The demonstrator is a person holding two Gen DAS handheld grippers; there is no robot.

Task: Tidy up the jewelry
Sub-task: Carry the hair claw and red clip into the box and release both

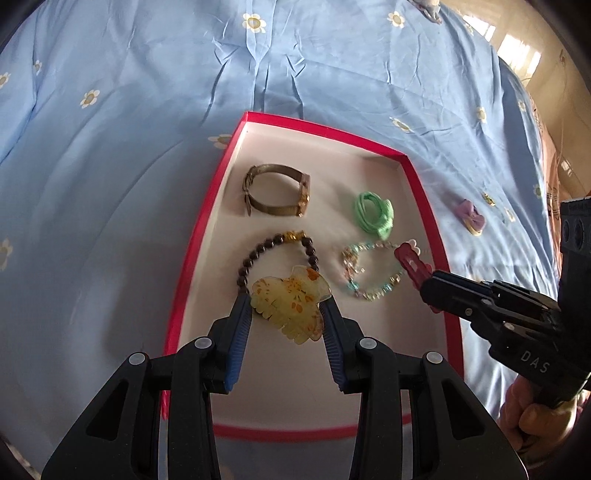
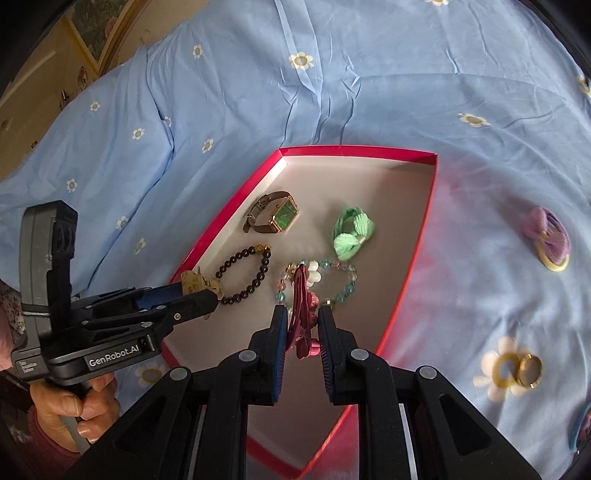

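A red-rimmed box (image 1: 207, 206) (image 2: 236, 210) with a white floor lies on the blue bedsheet. In it lie a gold watch (image 1: 275, 195) (image 2: 275, 218), a green hair tie (image 1: 375, 214) (image 2: 351, 232), a dark bead bracelet (image 1: 258, 258) (image 2: 243, 277) and a pastel bead bracelet (image 1: 369, 273) (image 2: 343, 280). My left gripper (image 1: 286, 314) (image 2: 199, 295) is shut on a yellow claw clip (image 1: 291, 302) above the box's near part. My right gripper (image 2: 303, 325) (image 1: 424, 284) is shut on a red hair clip (image 2: 301, 310) (image 1: 410, 266) over the pastel bracelet.
Outside the box on the sheet lie a purple bow hair tie (image 2: 550, 236) (image 1: 472, 216), a gold ring (image 2: 530, 371) and a partly hidden blue item (image 2: 581, 424) at the right edge. A wall and a picture frame (image 2: 92, 33) show far left.
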